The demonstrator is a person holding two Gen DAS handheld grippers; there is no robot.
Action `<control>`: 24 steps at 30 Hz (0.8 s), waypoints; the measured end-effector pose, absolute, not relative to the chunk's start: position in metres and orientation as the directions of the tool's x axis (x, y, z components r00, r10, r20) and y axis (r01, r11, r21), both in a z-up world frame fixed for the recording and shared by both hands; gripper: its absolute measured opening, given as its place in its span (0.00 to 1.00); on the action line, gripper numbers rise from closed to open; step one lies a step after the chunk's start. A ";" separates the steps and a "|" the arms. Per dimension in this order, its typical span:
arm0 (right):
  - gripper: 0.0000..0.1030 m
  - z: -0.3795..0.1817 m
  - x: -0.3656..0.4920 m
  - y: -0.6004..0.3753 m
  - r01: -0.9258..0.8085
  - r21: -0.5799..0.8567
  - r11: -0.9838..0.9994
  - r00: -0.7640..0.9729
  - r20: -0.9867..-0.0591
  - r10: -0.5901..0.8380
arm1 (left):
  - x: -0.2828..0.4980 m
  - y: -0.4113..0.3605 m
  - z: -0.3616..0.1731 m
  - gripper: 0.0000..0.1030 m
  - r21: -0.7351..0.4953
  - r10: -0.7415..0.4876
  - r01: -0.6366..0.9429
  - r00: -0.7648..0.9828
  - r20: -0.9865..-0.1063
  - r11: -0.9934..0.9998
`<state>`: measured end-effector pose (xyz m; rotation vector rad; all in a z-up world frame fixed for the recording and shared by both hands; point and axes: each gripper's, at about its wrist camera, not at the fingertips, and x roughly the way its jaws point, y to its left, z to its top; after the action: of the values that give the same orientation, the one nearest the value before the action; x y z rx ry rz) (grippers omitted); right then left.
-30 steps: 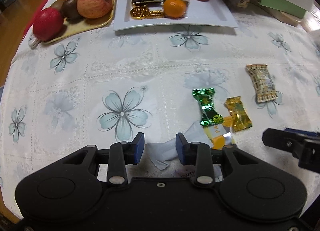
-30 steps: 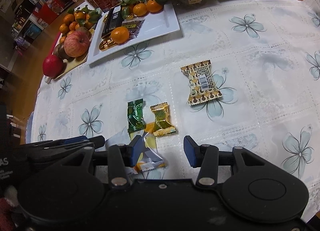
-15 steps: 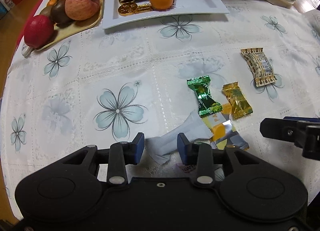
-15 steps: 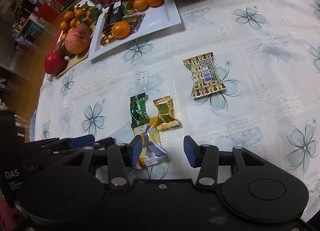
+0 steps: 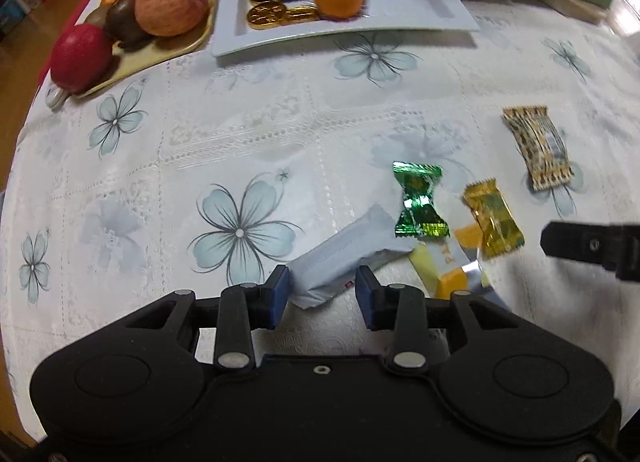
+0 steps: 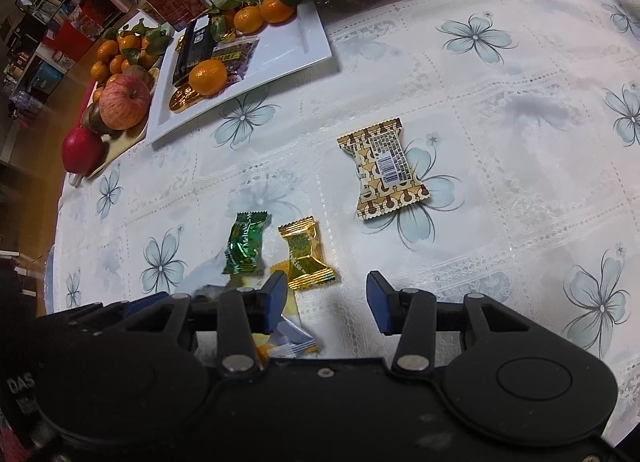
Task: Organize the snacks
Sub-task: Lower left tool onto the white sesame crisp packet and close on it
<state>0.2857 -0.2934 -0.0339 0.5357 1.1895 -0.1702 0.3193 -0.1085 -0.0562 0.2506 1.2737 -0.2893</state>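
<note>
1. The left gripper [image 5: 322, 296] pointed steeply down at the tablecloth [image 5: 248, 134]; its jaws had just been opening and stood apart, with the near end of a pale grey-blue packet [image 5: 344, 258] lying between the blue pads, a gap visible on the right side.
2. The right gripper [image 6: 327, 302] also pointed steeply down; its jaws had just been closing a little yet stood open over bare cloth, gripping nothing. A yellow-and-silver packet [image 6: 290, 336] lay just under its left finger.
3. The grey-blue packet lay flat and slanted, its far end touching the yellow-and-silver packet and near a green foil candy [image 5: 420, 202].
4. Just beside the green candy lay a gold foil candy [image 5: 494, 218], overlapping the yellow packet's corner.
5. Farther right, apart from these, lay a brown-and-cream patterned packet [image 6: 384, 174], barcode side up.
6. At the far edge stood a white rectangular plate [image 5: 420, 10] with mandarins, gold coins and a dark bar, and beside it a tray of fruit [image 5: 168, 48].
</note>
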 end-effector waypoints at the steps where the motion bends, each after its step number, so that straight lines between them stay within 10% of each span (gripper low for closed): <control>1: 0.45 -0.036 0.288 -0.293 0.401 0.301 0.865 0.375 -0.916 0.145 | 0.325 -0.104 -0.055 0.45 -0.004 -0.089 0.313 0.257 -0.962 0.950; 24: 0.43 -0.072 0.320 -0.272 0.410 0.254 0.876 0.332 -0.936 0.116 | 0.397 -0.058 -0.051 0.45 -0.133 -0.142 0.052 0.265 -0.954 0.990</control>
<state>0.3196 -0.2721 -0.0717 0.4984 1.2311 -0.2026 0.3967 -0.0578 -0.0515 -0.0797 1.2968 -0.1311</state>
